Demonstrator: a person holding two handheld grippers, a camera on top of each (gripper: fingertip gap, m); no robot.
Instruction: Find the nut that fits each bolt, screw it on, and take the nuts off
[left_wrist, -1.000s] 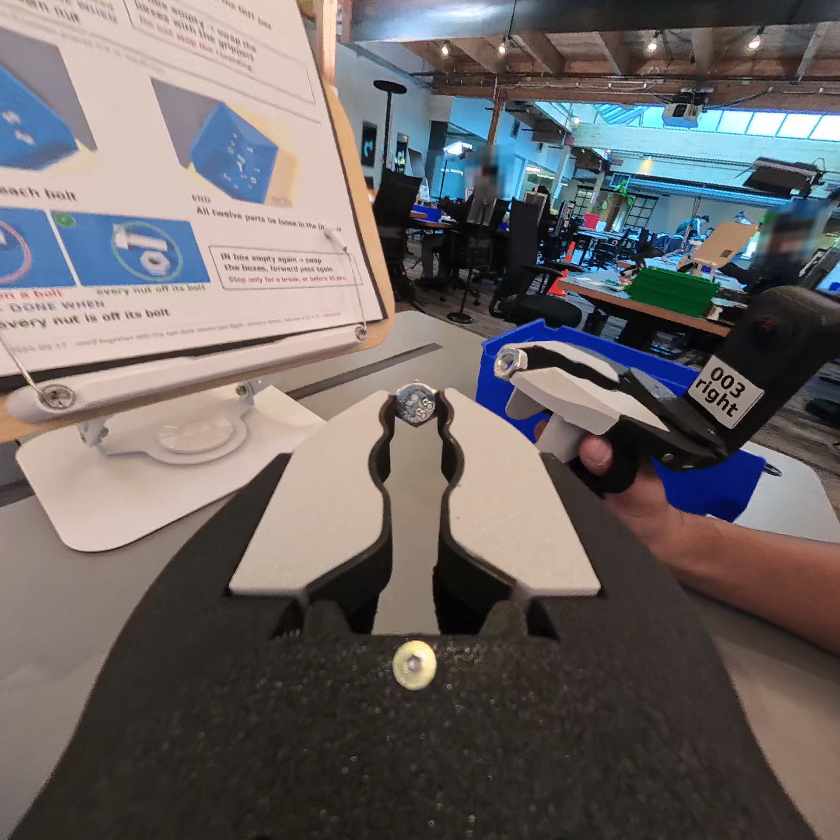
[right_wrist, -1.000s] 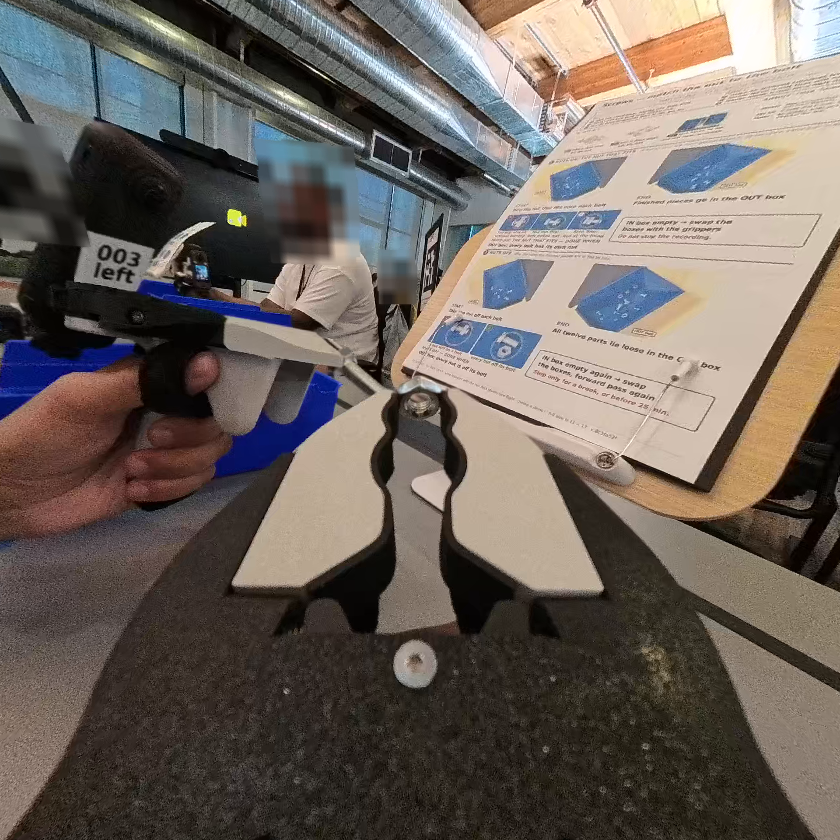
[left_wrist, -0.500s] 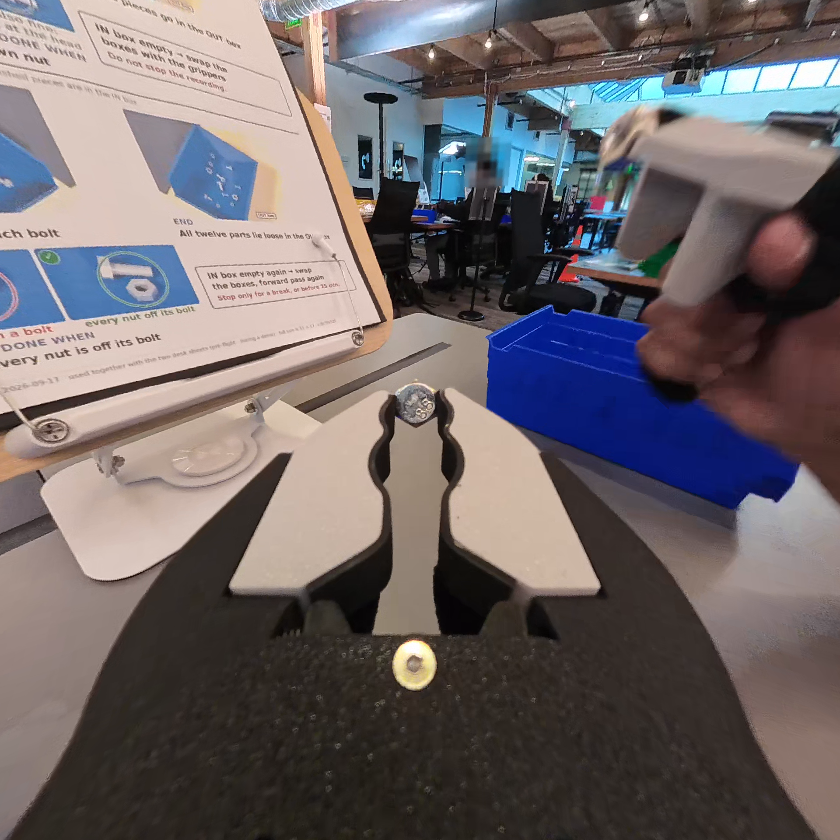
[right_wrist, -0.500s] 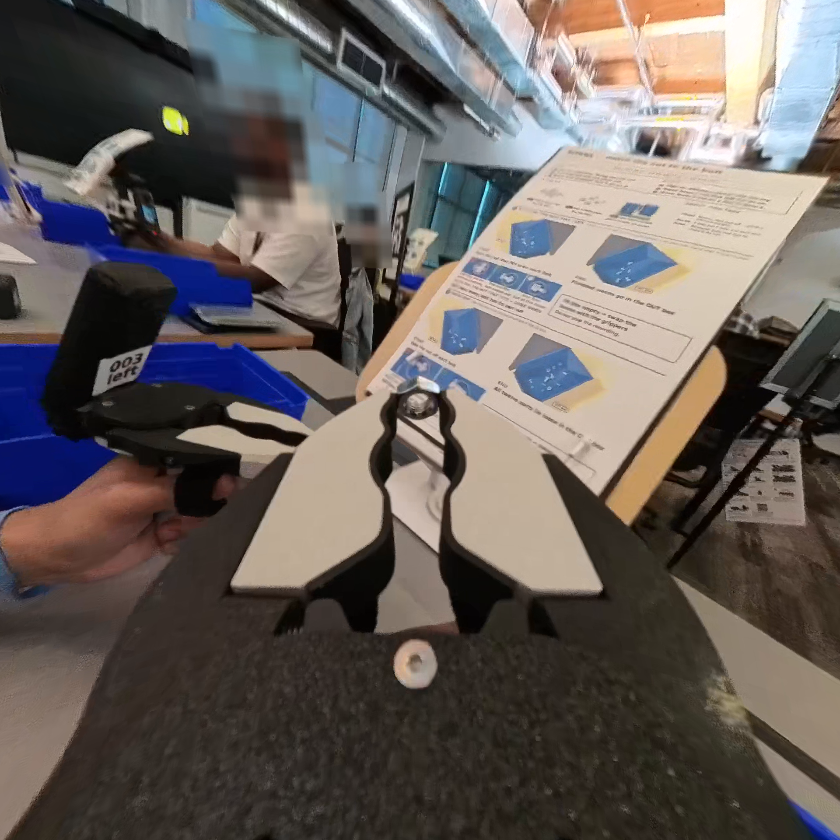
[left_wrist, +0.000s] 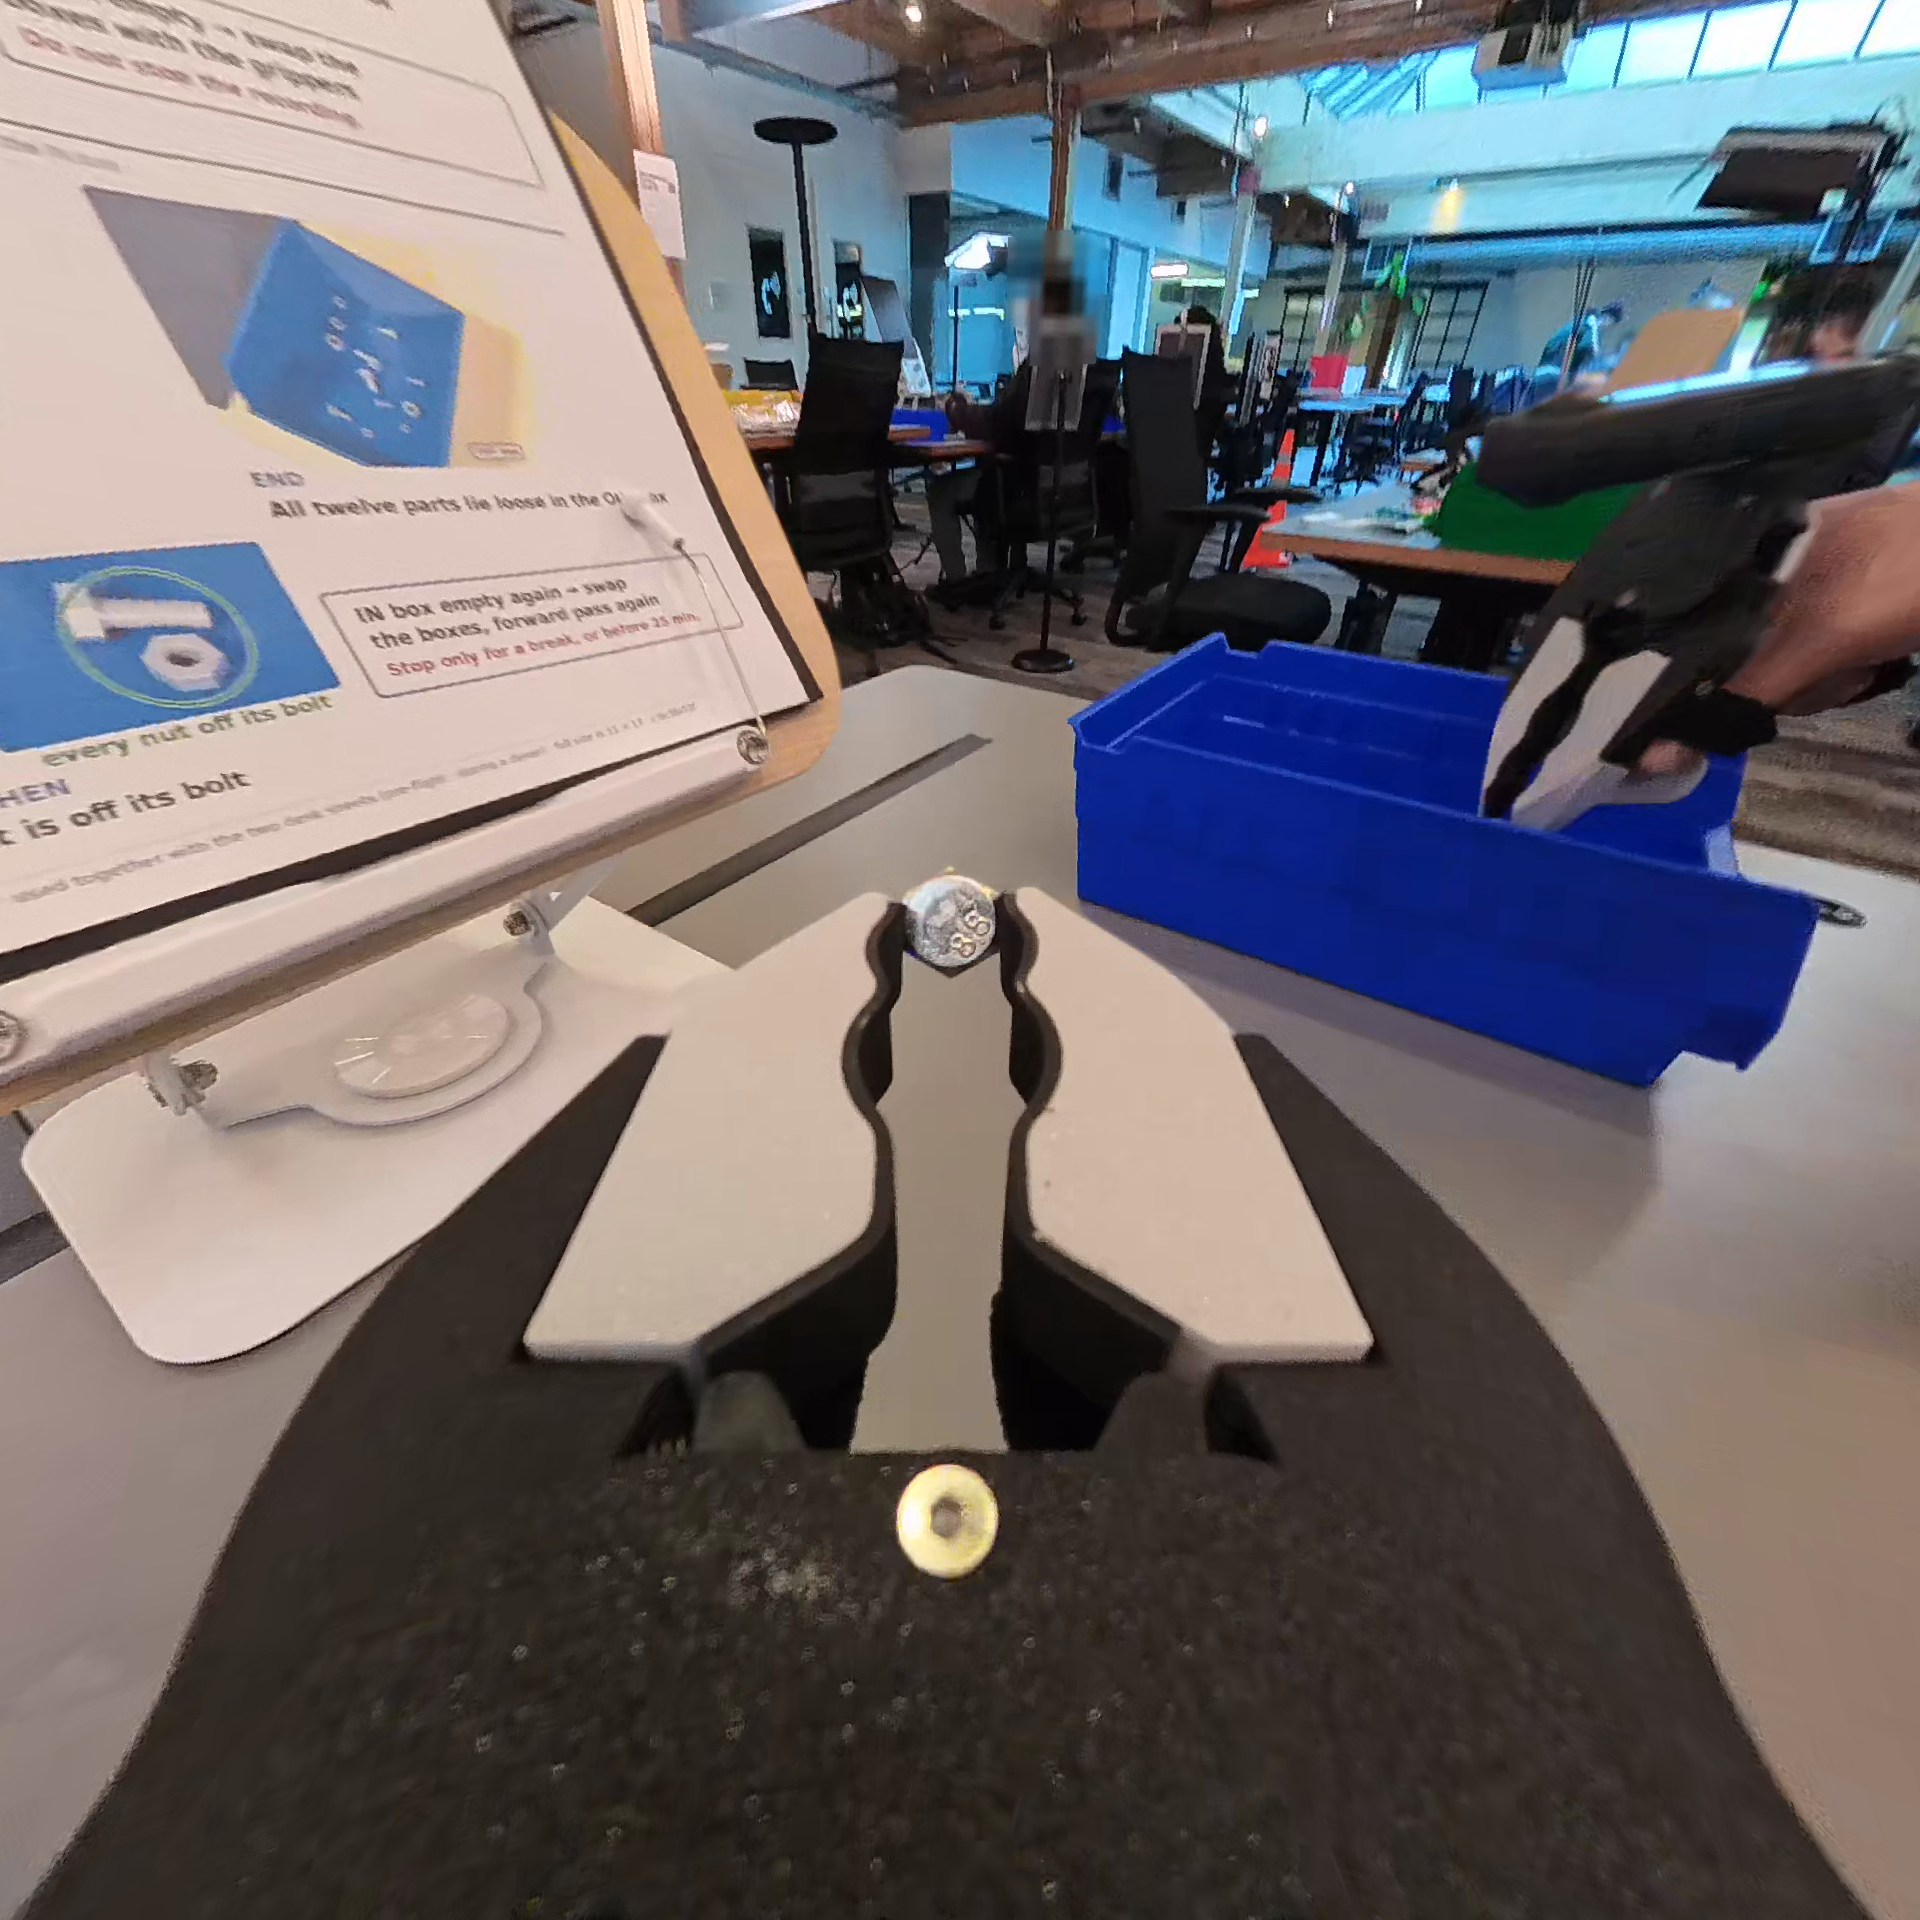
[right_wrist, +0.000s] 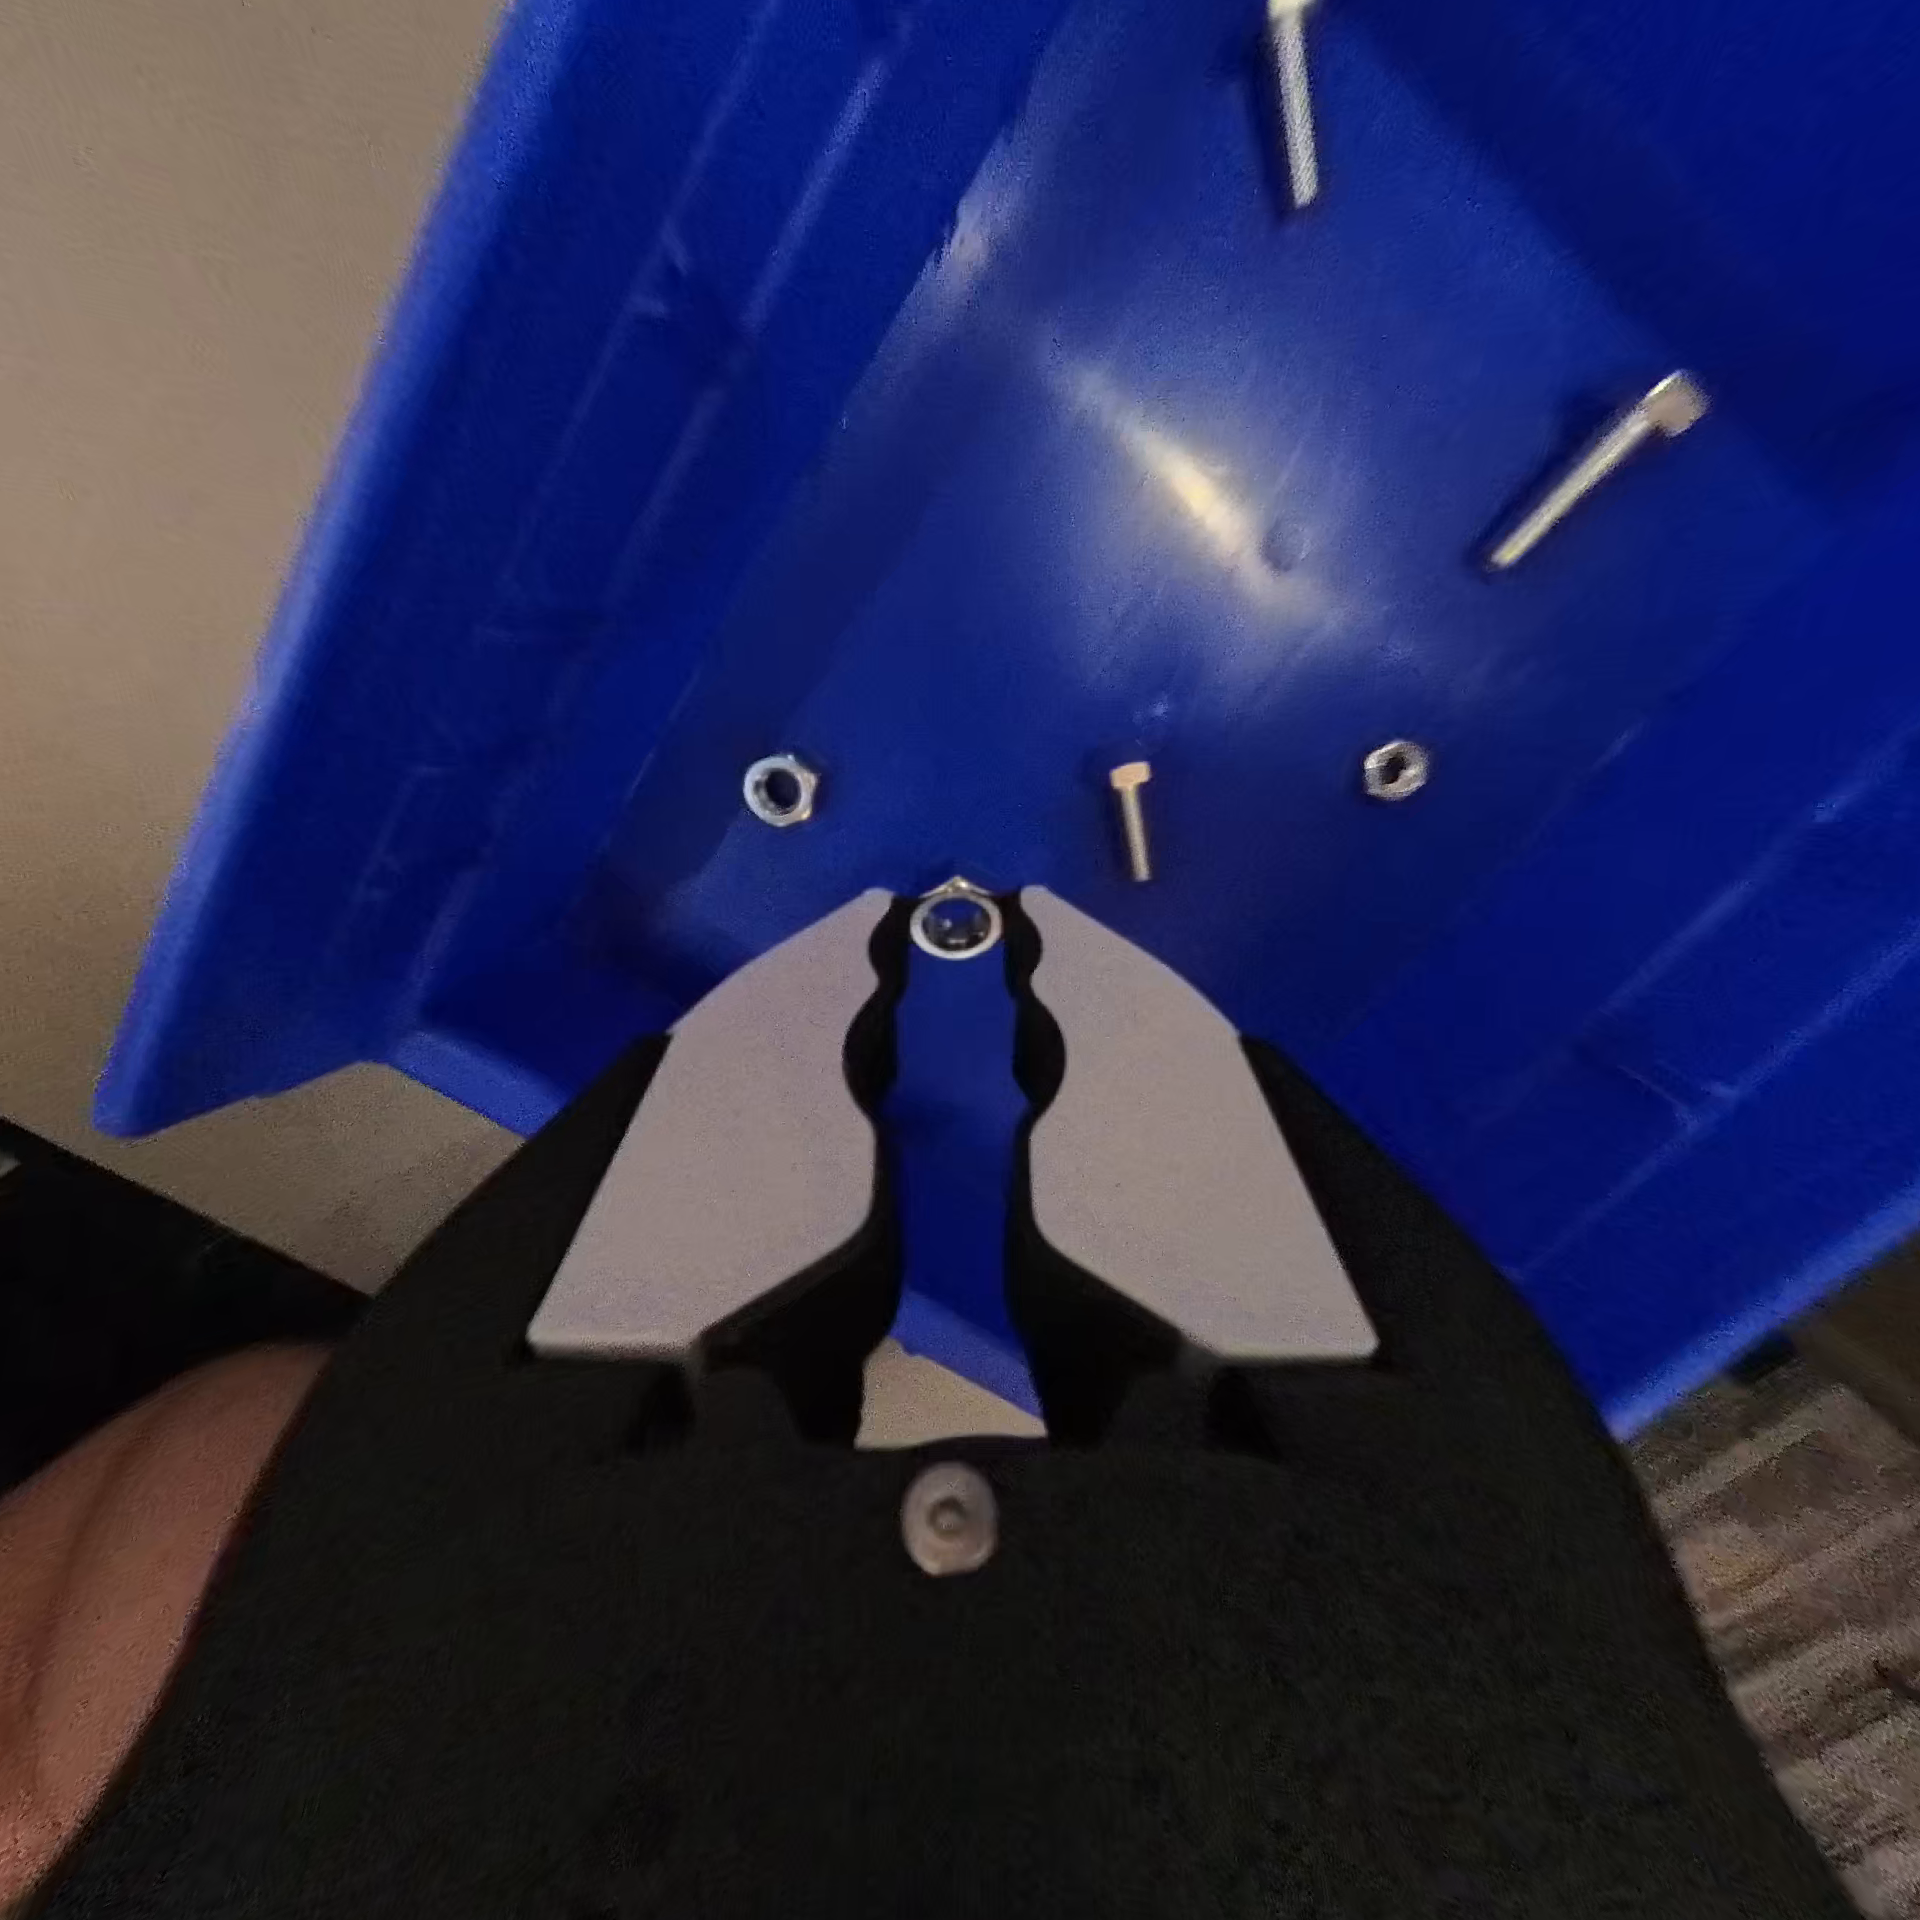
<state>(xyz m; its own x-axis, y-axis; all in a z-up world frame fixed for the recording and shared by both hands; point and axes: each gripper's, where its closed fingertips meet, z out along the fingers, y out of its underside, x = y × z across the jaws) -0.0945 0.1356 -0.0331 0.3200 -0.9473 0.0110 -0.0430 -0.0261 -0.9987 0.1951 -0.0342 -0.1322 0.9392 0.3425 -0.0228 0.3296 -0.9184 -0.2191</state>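
Note:
My left gripper (left_wrist: 951, 925) is shut on a bolt (left_wrist: 949, 923); its hex head faces the camera, held above the grey table. My right gripper (right_wrist: 954, 925) is shut on a nut (right_wrist: 953, 925) and points down into the blue bin (right_wrist: 1351, 935). In the left wrist view the right gripper (left_wrist: 1548, 800) dips into the same bin (left_wrist: 1403, 883) at the right. On the bin floor lie two loose nuts (right_wrist: 781, 792) (right_wrist: 1394, 770), a short bolt (right_wrist: 1132, 821) and two long bolts (right_wrist: 1590, 483) (right_wrist: 1294, 104).
A white instruction sheet on a wooden board (left_wrist: 312, 416) with a white stand (left_wrist: 260, 1195) rises at the left of the table. Behind it are office desks, chairs and people. A hand (right_wrist: 94, 1558) holds the right gripper. Spacing between my two grippers at the tips: around 35 cm.
The right gripper has swung from beside the left gripper, up and over, and now points down into the blue bin with the nut. The left gripper has barely moved with its bolt.

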